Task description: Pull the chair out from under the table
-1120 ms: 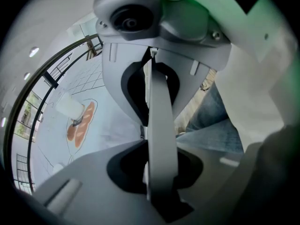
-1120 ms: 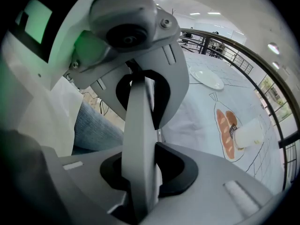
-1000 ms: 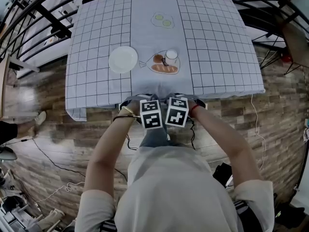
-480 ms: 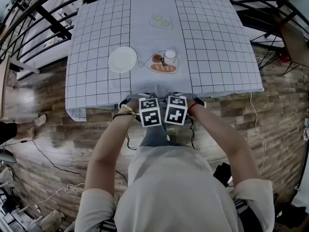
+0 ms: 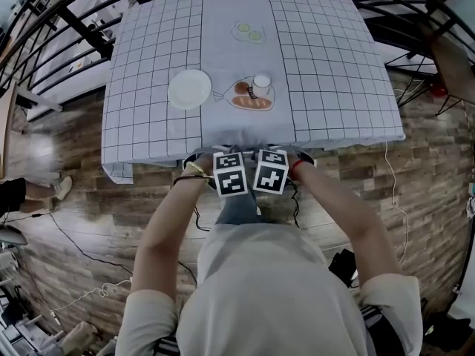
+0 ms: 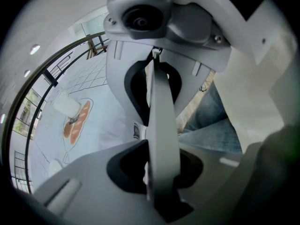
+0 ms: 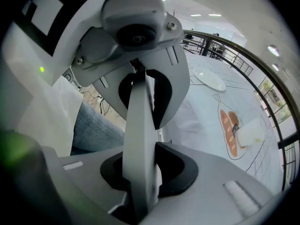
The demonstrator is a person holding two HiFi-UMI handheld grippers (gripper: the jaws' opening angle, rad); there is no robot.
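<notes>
Little has changed since the earlier pictures: the left gripper and right gripper have stayed put at the near edge of the table, and only a bystander's foot at the left has slid slightly lower. Both forearms reach forward and converge, with the grippers side by side, pointing steeply down. Each is clamped on the chair back, a thin pale rail seen edge-on. Its long axis runs across, parallel to the table edge. Everything below that rail is out of sight, between the jeans and the table
</notes>
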